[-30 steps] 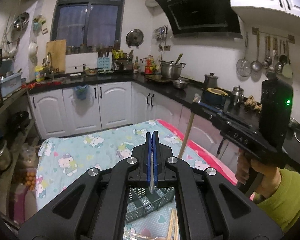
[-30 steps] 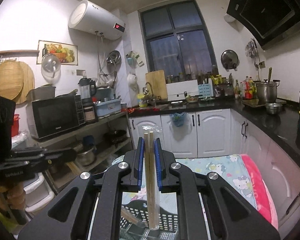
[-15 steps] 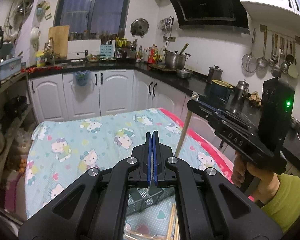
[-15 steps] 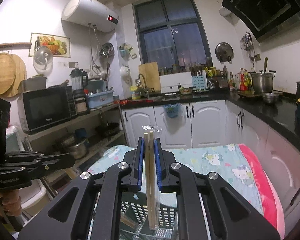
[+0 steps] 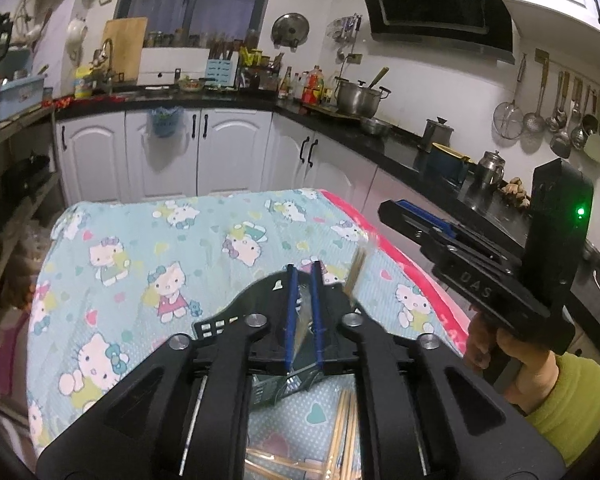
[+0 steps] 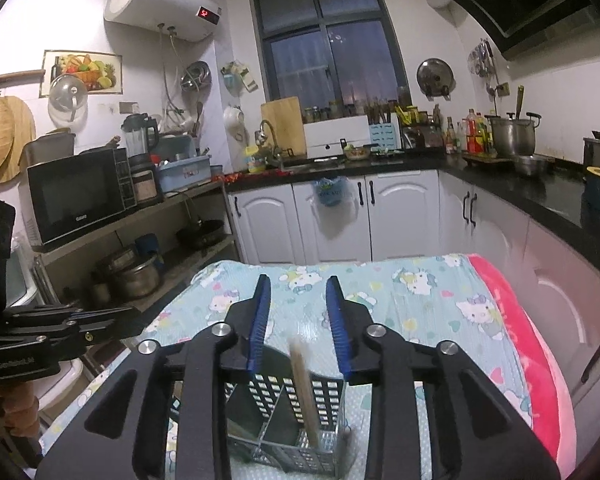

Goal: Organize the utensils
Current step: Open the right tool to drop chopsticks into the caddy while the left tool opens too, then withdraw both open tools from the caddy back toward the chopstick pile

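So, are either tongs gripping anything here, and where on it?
No. The right tongs are opening, wooden chopsticks loose between them above the grey slotted basket; the left tongs are opening too.

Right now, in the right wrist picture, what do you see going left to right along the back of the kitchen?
Microwave → blender jug → wooden cutting board → blue bag hanging on the cabinet → sauce bottles → big steel pot.

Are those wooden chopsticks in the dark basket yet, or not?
In: the chopsticks stand blurred inside the basket, free between the right gripper's opening jaws.
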{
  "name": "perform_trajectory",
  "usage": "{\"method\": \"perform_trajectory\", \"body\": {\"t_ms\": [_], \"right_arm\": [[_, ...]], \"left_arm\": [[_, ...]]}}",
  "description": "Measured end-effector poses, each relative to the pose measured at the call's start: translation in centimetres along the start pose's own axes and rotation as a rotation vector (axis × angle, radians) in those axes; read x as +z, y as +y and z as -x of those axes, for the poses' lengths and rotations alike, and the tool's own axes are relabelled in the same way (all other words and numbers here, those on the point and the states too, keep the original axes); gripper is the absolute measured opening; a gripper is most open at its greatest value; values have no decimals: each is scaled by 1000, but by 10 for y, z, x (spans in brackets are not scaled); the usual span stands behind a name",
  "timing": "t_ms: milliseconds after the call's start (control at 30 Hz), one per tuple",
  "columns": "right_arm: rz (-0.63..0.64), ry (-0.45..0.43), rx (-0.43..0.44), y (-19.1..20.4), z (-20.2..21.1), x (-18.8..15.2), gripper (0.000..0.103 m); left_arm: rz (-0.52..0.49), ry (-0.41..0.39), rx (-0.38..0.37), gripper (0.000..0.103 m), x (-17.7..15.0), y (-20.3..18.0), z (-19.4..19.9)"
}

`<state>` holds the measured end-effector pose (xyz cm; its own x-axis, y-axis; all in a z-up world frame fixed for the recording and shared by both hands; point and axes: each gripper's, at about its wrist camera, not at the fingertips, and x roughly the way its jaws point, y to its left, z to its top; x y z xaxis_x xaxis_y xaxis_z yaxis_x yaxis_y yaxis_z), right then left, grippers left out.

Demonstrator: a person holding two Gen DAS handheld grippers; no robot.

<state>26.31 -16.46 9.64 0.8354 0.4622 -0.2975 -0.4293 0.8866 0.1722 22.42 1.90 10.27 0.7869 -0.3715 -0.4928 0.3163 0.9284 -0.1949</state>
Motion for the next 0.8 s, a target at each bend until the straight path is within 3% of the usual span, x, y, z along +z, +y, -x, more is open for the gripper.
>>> {"method": "perform_trajectory", "body": {"t_ms": [100,167,367,467,800], "right_arm": [[9,12,-1,0,3,-3,36],[17,22,-7,2,6,-4,41],[55,45,-23,8,18,-8,54],[60,54,-24,9,23,-10,58],[64,62,-14,11,44,-14,67]], "left_arm": [[21,-6,12,27,-4,5,2],[45,-19,16,46,-6,10,6],[105,-85,36,87,-6,24,28],[127,-107,49,92,-5,28,38],[139,-155,78,92,-14,27,70]]}}
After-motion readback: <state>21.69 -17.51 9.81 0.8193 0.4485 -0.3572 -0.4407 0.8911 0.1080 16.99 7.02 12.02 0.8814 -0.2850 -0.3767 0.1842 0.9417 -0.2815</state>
